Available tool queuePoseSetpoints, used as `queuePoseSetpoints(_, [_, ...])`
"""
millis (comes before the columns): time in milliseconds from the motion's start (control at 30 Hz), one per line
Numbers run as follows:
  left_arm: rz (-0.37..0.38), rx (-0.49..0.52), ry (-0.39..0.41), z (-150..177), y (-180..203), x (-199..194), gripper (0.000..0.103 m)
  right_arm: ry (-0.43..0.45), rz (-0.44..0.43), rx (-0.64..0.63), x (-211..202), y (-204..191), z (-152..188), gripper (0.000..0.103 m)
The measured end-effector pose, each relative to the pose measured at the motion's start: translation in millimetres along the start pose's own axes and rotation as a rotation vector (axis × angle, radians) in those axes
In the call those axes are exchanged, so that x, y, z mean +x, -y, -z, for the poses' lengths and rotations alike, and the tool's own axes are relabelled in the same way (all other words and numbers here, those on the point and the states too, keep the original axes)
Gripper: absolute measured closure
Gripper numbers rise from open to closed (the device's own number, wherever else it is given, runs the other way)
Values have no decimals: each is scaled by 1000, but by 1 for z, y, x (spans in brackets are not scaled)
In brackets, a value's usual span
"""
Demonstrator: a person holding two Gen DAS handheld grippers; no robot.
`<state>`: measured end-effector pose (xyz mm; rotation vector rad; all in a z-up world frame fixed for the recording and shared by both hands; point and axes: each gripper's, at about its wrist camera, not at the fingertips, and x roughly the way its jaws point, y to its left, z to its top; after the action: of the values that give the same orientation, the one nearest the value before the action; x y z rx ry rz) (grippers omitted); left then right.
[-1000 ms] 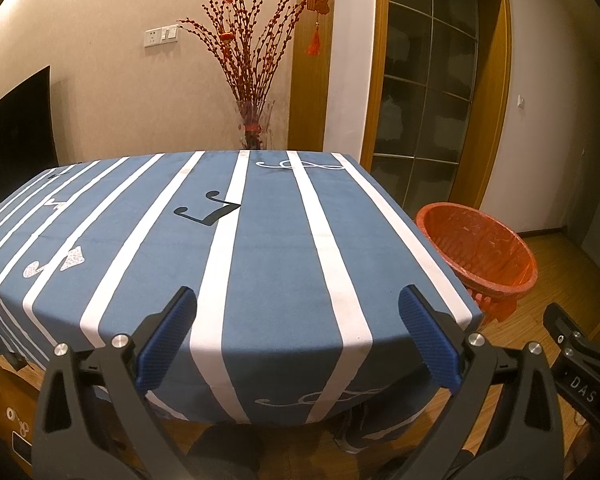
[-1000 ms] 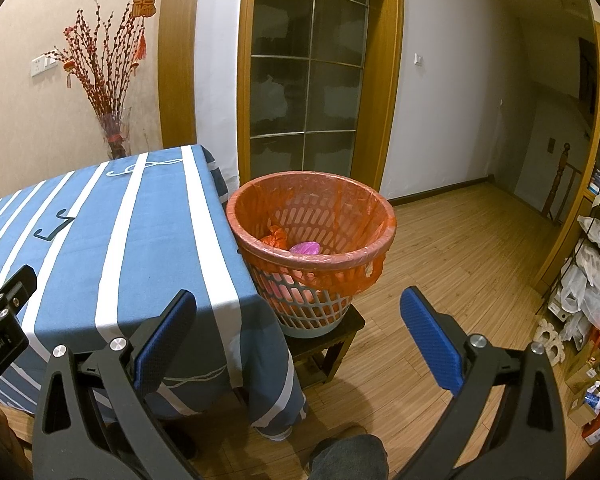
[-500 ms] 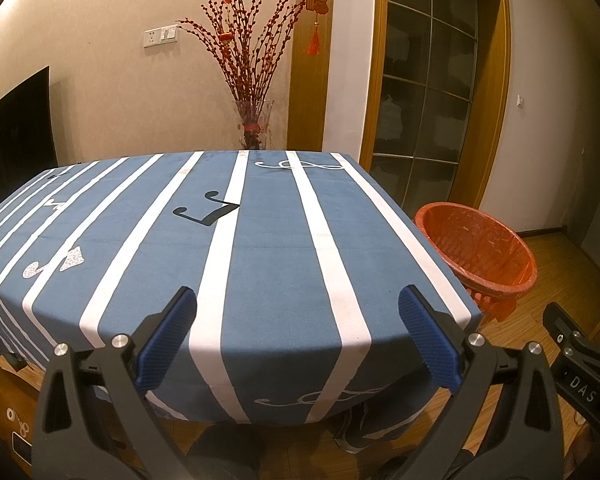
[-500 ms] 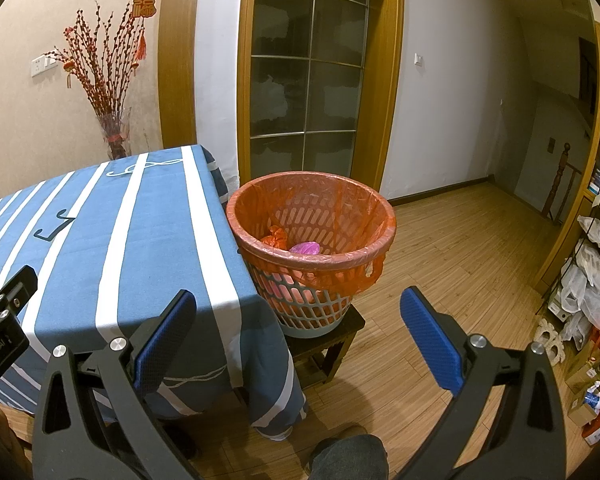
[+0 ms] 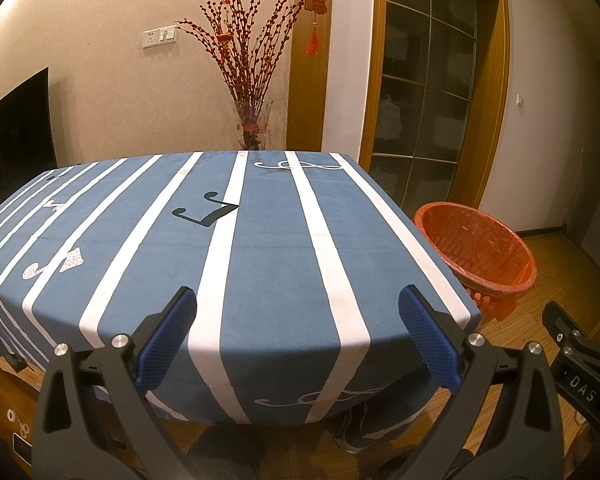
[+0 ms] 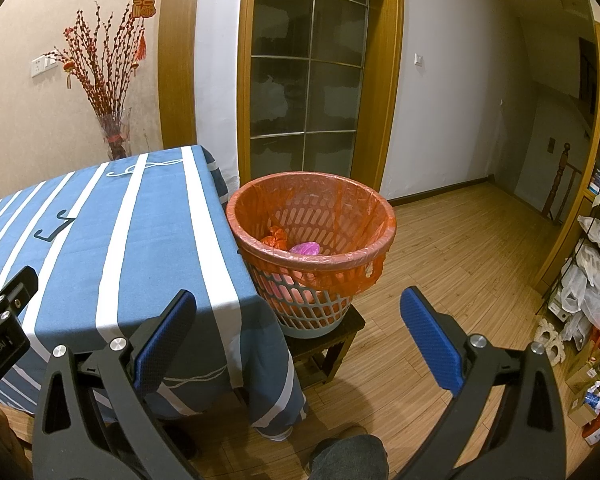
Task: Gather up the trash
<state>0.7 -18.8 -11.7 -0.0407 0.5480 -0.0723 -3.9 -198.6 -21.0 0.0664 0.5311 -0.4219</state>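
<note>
A grey waste basket with an orange liner (image 6: pixel 312 248) stands on a low dark stool (image 6: pixel 328 344) at the table's right side; it also shows in the left wrist view (image 5: pixel 476 252). Inside lie a crumpled orange piece (image 6: pixel 274 237) and a pink piece (image 6: pixel 305 249). My right gripper (image 6: pixel 298 312) is open and empty, held in front of and below the basket. My left gripper (image 5: pixel 298 312) is open and empty, held over the near edge of the table with the blue and white striped cloth (image 5: pixel 260 248). No loose trash shows on the cloth.
A glass vase of red branches (image 5: pixel 254 124) stands behind the table's far edge. A glass door with a wooden frame (image 6: pixel 312 72) is behind the basket. A rack with bags and bottles (image 6: pixel 592 280) lines the right wall. My knee (image 6: pixel 348 456) is below.
</note>
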Motion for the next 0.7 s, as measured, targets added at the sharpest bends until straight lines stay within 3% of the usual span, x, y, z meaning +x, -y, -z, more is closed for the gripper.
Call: queuePoseSetpoints(700, [-1,1,0,0,1,0,4,-2,0,0,4,0,-3,3])
